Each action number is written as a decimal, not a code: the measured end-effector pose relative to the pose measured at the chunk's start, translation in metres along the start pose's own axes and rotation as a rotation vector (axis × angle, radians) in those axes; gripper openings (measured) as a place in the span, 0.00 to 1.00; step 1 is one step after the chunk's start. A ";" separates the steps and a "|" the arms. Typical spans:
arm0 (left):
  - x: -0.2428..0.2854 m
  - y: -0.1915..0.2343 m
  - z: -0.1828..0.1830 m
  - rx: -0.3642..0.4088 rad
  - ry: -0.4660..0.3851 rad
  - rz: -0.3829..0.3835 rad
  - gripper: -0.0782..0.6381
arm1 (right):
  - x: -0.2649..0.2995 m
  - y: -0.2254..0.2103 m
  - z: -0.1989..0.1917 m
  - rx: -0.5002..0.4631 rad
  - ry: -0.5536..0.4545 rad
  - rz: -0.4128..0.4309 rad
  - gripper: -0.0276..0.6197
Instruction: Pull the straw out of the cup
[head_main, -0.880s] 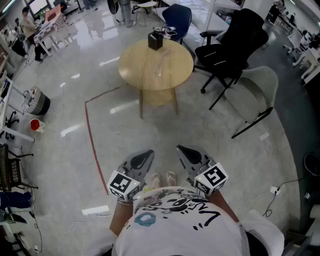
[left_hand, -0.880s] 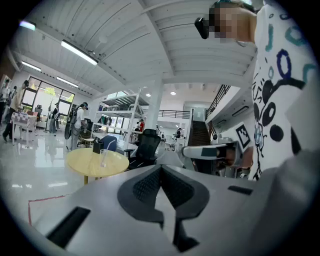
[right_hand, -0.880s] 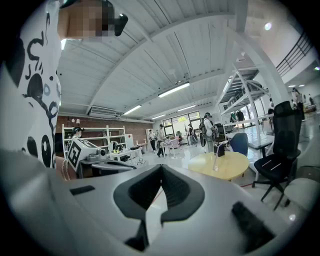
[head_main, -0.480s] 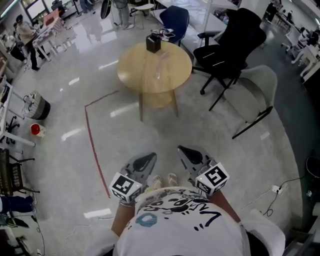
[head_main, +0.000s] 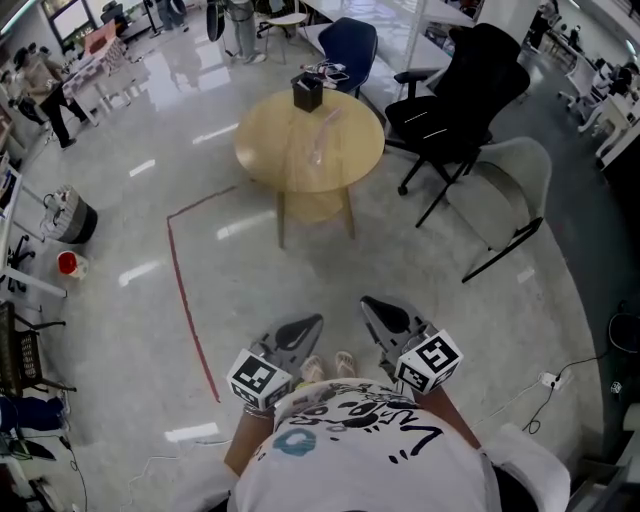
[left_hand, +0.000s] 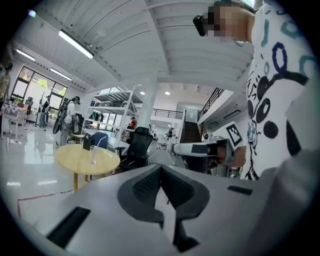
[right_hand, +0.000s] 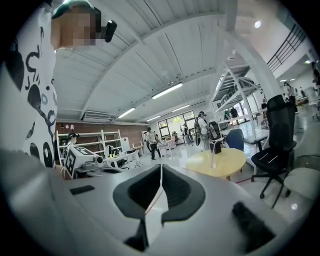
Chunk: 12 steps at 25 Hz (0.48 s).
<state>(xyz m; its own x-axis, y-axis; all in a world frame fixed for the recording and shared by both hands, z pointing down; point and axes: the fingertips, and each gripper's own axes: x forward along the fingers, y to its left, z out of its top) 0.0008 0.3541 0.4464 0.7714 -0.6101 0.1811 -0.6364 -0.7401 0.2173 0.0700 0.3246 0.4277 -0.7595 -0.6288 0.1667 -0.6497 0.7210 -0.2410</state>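
Far left on the glossy floor, a dark round bin (head_main: 77, 213) is sitting beside a small red tub (head_main: 67, 263); I cannot tell what either holds. A thin red tape line (head_main: 180, 272) is running across the floor towards me. I am holding the left gripper (head_main: 314, 321) low against my body, its jaws pressed together on nothing. Well ahead, the round pale wooden table (head_main: 268, 155) is carrying the clear plastic cup (head_main: 317, 153), with the pale straw (head_main: 327, 126) leaning inside it and sticking out past the rim. A small black box (head_main: 307, 92) is sitting at the table's far edge, its contents hidden from me. The right gripper (head_main: 369, 303) is hanging beside the left one, its jaws likewise together and empty. A black office chair (head_main: 462, 88) is standing to the right of the table.
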 end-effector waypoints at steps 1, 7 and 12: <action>-0.002 0.002 -0.001 -0.002 0.002 -0.002 0.13 | 0.003 0.002 0.000 0.002 -0.002 0.001 0.09; -0.018 0.017 -0.006 -0.010 0.009 0.007 0.13 | 0.021 0.016 -0.005 -0.001 0.012 0.008 0.09; -0.034 0.033 -0.018 -0.016 0.027 0.021 0.13 | 0.038 0.024 -0.010 0.003 0.015 0.009 0.09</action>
<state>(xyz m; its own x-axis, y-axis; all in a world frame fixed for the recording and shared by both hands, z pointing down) -0.0467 0.3557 0.4649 0.7573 -0.6178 0.2117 -0.6529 -0.7223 0.2279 0.0256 0.3211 0.4382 -0.7655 -0.6180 0.1791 -0.6431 0.7255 -0.2449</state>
